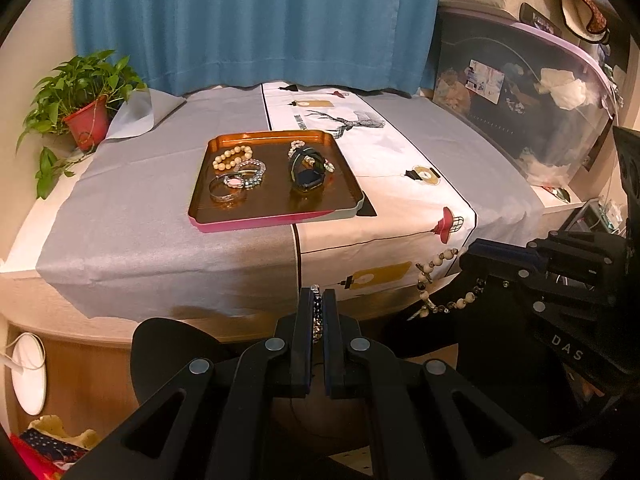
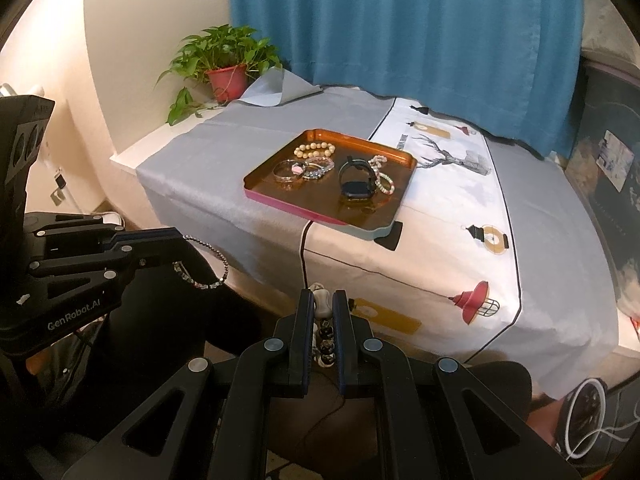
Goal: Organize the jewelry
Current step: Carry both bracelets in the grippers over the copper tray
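Note:
An orange tray [image 1: 276,212] [image 2: 320,216] with a pink front edge sits on the cloth-covered table. It holds a cream bead bracelet [image 1: 232,157] [image 2: 314,148], a clear bangle [image 1: 226,190] [image 2: 286,172], a crystal bracelet [image 1: 251,172] [image 2: 318,168], a dark smartwatch [image 1: 306,172] [image 2: 356,180] and a pale bead bracelet [image 2: 384,180]. My left gripper [image 1: 318,300] [image 2: 180,254] is shut on a thin dark bead bracelet [image 1: 317,316] [image 2: 208,276], held before the table edge. My right gripper [image 2: 322,304] [image 1: 464,272] is shut on a chunky white and dark bead bracelet [image 2: 324,336] [image 1: 436,284].
A potted plant in a red pot [image 1: 86,120] [image 2: 226,80] stands at the table's far left corner. A blue curtain [image 1: 256,20] hangs behind. A clear storage bin [image 1: 532,92] sits at the right. A white round object [image 1: 28,372] leans below the table.

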A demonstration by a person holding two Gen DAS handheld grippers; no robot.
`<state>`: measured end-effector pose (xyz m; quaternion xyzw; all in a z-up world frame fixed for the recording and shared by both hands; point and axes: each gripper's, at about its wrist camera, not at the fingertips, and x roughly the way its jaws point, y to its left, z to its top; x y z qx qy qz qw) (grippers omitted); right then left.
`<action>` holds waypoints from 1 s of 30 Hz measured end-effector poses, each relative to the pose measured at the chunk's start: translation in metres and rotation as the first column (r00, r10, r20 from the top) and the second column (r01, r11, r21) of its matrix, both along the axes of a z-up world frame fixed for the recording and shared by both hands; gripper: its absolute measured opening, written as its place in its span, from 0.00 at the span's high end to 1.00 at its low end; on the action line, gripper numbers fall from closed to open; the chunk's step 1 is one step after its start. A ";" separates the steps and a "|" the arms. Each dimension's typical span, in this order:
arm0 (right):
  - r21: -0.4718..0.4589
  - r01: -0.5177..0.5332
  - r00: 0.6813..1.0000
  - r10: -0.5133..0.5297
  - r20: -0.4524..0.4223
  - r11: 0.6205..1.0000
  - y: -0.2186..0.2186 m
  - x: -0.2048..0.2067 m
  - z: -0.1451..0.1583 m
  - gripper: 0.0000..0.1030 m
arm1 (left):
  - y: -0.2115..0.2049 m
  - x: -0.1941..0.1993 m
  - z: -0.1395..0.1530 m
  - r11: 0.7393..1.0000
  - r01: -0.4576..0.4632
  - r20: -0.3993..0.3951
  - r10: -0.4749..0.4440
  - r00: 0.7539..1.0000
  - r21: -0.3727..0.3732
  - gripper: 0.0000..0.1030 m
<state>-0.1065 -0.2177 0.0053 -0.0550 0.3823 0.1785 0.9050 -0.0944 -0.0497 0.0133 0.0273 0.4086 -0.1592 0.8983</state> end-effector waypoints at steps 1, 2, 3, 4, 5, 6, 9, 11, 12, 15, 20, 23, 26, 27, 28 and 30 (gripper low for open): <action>0.001 0.000 1.000 0.000 -0.003 1.000 0.000 0.000 -0.001 0.91 | 0.000 0.000 0.000 1.000 0.000 0.000 0.000 1.000 0.001 0.98; 0.001 0.001 1.000 -0.001 -0.004 1.000 0.000 0.001 -0.001 0.91 | 0.000 0.000 0.000 1.000 0.000 -0.001 0.000 1.000 -0.001 0.98; 0.001 0.001 1.000 -0.001 -0.006 1.000 0.000 0.002 -0.002 0.91 | -0.001 0.000 0.000 1.000 -0.001 -0.002 0.001 1.000 -0.002 0.98; 0.001 0.001 1.000 -0.001 -0.008 1.000 0.000 0.002 -0.002 0.91 | 0.000 0.000 0.000 1.000 0.000 -0.005 0.000 1.000 -0.002 0.98; 0.001 0.000 1.000 0.000 -0.010 1.000 0.001 0.002 -0.002 0.91 | 0.001 0.001 -0.001 1.000 0.000 -0.007 0.000 1.000 -0.002 0.98; 0.000 -0.002 1.000 0.002 -0.013 1.000 0.001 0.003 -0.003 0.91 | 0.002 0.002 -0.003 1.000 0.000 -0.009 0.000 1.000 -0.003 0.98; -0.003 -0.003 1.000 0.003 -0.018 1.000 0.003 0.006 -0.005 0.91 | 0.004 0.004 -0.006 1.000 -0.002 -0.016 0.002 1.000 -0.002 0.98; -0.006 0.000 1.000 0.000 -0.023 1.000 0.004 0.008 -0.006 0.91 | 0.007 0.006 -0.008 1.000 -0.004 -0.022 0.004 1.000 -0.004 0.98; -0.007 0.000 1.000 0.000 -0.026 1.000 0.004 0.009 -0.007 0.91 | 0.008 0.008 -0.009 1.000 -0.005 -0.026 0.004 1.000 -0.006 0.98; -0.012 0.001 0.999 -0.001 -0.036 1.000 0.005 0.014 -0.010 0.91 | 0.009 0.012 -0.013 1.000 -0.007 -0.037 0.007 0.999 -0.006 0.98; -0.020 0.003 0.999 -0.004 -0.047 1.000 0.008 0.025 -0.015 0.91 | 0.010 0.022 -0.019 1.000 -0.010 -0.057 0.009 0.998 -0.008 0.98; -0.023 0.007 0.999 -0.008 -0.054 1.000 0.008 0.035 -0.017 0.91 | 0.011 0.032 -0.021 1.000 -0.010 -0.065 0.009 0.998 -0.010 0.98; -0.024 0.011 0.998 -0.013 -0.056 1.000 0.010 0.049 -0.017 0.91 | 0.013 0.045 -0.020 1.000 -0.009 -0.062 0.008 0.998 -0.008 0.98; -0.025 0.014 0.998 -0.015 -0.053 1.000 0.009 0.055 -0.016 0.91 | 0.013 0.051 -0.018 1.000 -0.010 -0.057 0.009 0.998 -0.007 0.98; -0.026 0.017 0.999 -0.018 -0.048 1.000 0.009 0.062 -0.014 0.91 | 0.014 0.058 -0.016 1.000 -0.012 -0.051 0.011 0.999 -0.007 0.98; -0.025 0.026 0.999 -0.027 -0.037 0.999 0.007 0.077 -0.010 0.91 | 0.016 0.072 -0.012 1.000 -0.017 -0.038 0.016 0.999 -0.009 0.98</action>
